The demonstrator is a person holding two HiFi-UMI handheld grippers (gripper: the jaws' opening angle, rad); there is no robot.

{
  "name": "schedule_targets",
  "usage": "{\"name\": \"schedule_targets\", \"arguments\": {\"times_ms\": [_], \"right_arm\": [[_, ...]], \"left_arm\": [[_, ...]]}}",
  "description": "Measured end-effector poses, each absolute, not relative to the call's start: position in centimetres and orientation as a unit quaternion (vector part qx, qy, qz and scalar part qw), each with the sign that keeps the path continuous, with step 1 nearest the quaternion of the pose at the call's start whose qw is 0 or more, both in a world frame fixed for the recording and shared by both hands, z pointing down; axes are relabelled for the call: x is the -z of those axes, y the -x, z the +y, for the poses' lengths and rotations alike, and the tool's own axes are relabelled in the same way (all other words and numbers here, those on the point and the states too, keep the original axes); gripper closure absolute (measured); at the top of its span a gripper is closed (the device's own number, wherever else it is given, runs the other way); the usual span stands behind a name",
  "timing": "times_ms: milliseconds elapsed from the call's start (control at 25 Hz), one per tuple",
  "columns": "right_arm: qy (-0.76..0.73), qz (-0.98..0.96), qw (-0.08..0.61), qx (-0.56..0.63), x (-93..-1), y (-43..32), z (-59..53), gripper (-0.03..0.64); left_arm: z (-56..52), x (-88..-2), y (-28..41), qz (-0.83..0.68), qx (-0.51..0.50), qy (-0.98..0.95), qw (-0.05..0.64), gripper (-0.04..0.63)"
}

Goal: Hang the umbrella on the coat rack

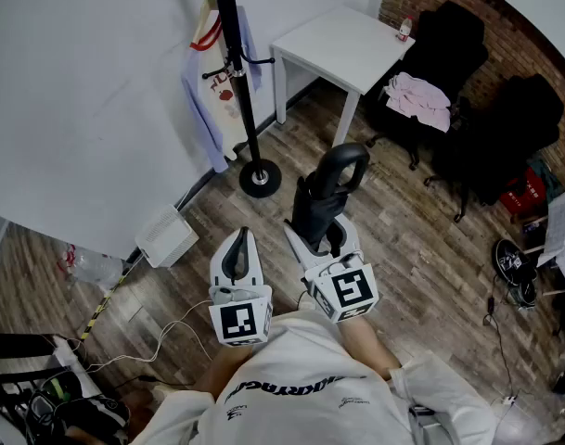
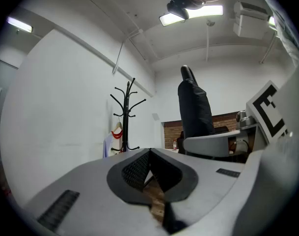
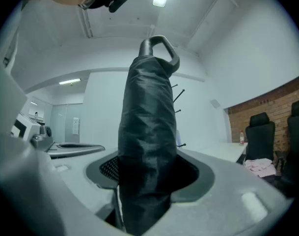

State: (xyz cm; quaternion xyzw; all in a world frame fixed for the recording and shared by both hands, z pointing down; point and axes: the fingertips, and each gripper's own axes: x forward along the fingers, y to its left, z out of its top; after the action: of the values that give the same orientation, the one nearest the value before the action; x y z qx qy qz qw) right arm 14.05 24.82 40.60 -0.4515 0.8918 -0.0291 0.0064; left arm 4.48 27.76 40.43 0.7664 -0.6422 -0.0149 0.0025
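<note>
1. The right gripper [image 3: 149, 173] has its jaws closed around the lower part of the folded umbrella [image 3: 148, 122]. The pads press into the fabric from both sides, so the jaws stand fairly wide on that bundle.
2. The left gripper [image 2: 150, 154] has its jaws brought together at the tips with nothing between them. It points level beside the right gripper [image 1: 321, 228], on the side nearer the rack.
3. The umbrella [image 1: 328, 193] stands upright out of the jaws, its long axis roughly vertical. Its handle [image 3: 161, 48], a closed loop, is at the top end, free of the grip.
4. The coat rack [image 1: 236, 63] stands ahead and to the left of the umbrella, well apart from it, against the white wall. We judge that the loop must travel forward and leftward, then pass over a hook. The carrying arm is the farther of the two from the rack.
5. The umbrella is black, its cloth creased and faintly glossy. The handle [image 1: 347, 160] looks like smooth, hard plastic.
6. The rack is a thin black pole on a round base [image 1: 260, 178], with short upturned hooks. Pale garments [image 1: 212, 91] already hang on some lower ones.
7. Around it are a white table [image 1: 342, 49] and a wood-plank floor [image 1: 412, 248].
</note>
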Motion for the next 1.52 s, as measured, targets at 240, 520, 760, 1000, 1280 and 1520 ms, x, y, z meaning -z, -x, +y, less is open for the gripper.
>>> {"name": "schedule_targets", "arguments": {"times_ms": [240, 520, 760, 1000, 1280, 1520], "right_arm": [[0.451, 0.892, 0.008, 0.037, -40.9, -15.3, 24.4, 0.347], [0.437, 0.899, 0.004, 0.036, -41.3, -17.1, 23.8, 0.347], [0.419, 0.907, 0.008, 0.037, -41.7, -18.7, 23.3, 0.347], [0.408, 0.912, 0.018, 0.038, -41.9, -18.6, 23.6, 0.347], [0.405, 0.914, 0.014, 0.033, -42.2, -17.6, 21.9, 0.347], [0.407, 0.913, 0.007, 0.027, -41.6, -15.1, 17.0, 0.347]], "left_arm": [[27.7, -41.8, -5.6, -0.647, 0.003, -0.763, 0.005, 0.598], [27.4, -42.1, -7.5, -0.659, 0.003, -0.752, 0.000, 0.598], [27.6, -43.0, -8.9, -0.682, -0.005, -0.731, 0.011, 0.598], [28.2, -44.0, -9.3, -0.685, -0.008, -0.728, 0.008, 0.598], [26.4, -45.3, -8.2, -0.688, -0.007, -0.726, 0.015, 0.598], [21.0, -44.9, -6.4, -0.676, 0.002, -0.736, 0.016, 0.598]]}}
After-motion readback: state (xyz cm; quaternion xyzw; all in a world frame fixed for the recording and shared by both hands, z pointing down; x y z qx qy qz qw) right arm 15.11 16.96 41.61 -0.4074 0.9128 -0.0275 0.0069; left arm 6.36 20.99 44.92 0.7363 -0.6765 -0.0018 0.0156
